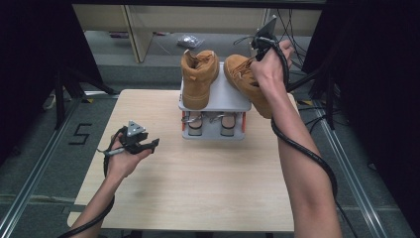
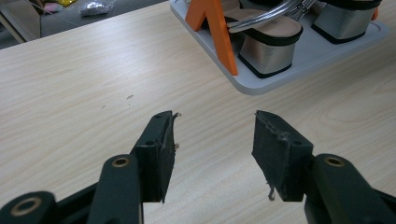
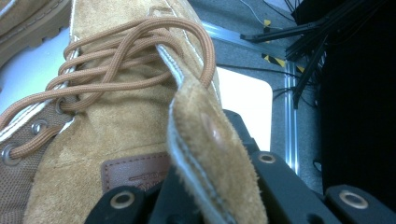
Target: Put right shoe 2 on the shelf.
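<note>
right hand-held gripper (image 1: 258, 43): we are seeing its jaws clamped together on the collar edge of the right boot (image 1: 245, 82), pinching a thin suede flap (image 3: 205, 154) near the top.
right boot: we are seeing it tilted, toe pointing down toward the table (image 1: 198, 183), hanging over the right edge of the rack (image 1: 218, 101), not standing flat on the top shelf.
left boot (image 1: 198, 77): it is standing upright on the top shelf, just beside the held boot.
left hand-held gripper (image 1: 143, 144): jaws are standing apart with nothing between them, hovering over bare table, well apart from the rack.
sandals (image 1: 210, 124): they are sitting on the lower shelf under the boots; we also see one (image 2: 266, 42) in the left gripper view.
risk 1: we are judging the grip as thin; only the flap is being pinched, so the boot's weight could be pulling it out of the jaws and dropping it to the table or off the table's right side.
risk 2: the boot is hanging from one point, so it could be swinging and knocking the left boot over.
risk 3: the sole is sitting half off the rack edge; if we are letting go here, it is likely tipping off.
risk 4: the loose laces (image 3: 135, 60) could be snagging on the jaws at release.
help: the free gripper is too far off to be steadying anything.
</note>
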The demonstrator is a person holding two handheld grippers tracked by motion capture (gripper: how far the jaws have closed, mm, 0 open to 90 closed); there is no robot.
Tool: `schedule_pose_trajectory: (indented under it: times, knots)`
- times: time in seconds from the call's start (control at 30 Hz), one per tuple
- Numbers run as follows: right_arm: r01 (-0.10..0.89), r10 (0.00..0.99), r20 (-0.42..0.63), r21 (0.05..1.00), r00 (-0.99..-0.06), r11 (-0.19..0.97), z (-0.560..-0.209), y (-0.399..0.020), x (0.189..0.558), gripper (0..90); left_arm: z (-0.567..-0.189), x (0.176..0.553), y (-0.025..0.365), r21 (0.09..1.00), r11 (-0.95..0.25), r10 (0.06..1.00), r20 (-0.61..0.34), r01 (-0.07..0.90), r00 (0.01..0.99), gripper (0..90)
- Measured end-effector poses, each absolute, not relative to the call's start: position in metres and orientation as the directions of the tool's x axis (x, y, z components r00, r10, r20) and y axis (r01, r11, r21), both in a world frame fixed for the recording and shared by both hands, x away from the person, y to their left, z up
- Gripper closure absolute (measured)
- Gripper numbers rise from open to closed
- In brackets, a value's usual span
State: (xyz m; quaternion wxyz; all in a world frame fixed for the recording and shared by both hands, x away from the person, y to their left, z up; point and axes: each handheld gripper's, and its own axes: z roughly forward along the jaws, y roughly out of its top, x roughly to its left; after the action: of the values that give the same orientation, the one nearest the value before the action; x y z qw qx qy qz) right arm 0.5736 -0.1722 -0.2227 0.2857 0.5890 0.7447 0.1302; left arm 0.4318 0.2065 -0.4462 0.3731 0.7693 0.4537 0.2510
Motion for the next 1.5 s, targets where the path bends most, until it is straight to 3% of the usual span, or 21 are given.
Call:
schedule_pose_trajectory:
  times: [1.5]
  knots:
    - [0.819,0.990,-0.108,0.557,-0.091,0.136,-0.224,-0.161,0.595,85.4,-0.449,0.431,0.210,0.801,-0.307,0.888,0.048,0.513,0.457,47.8]
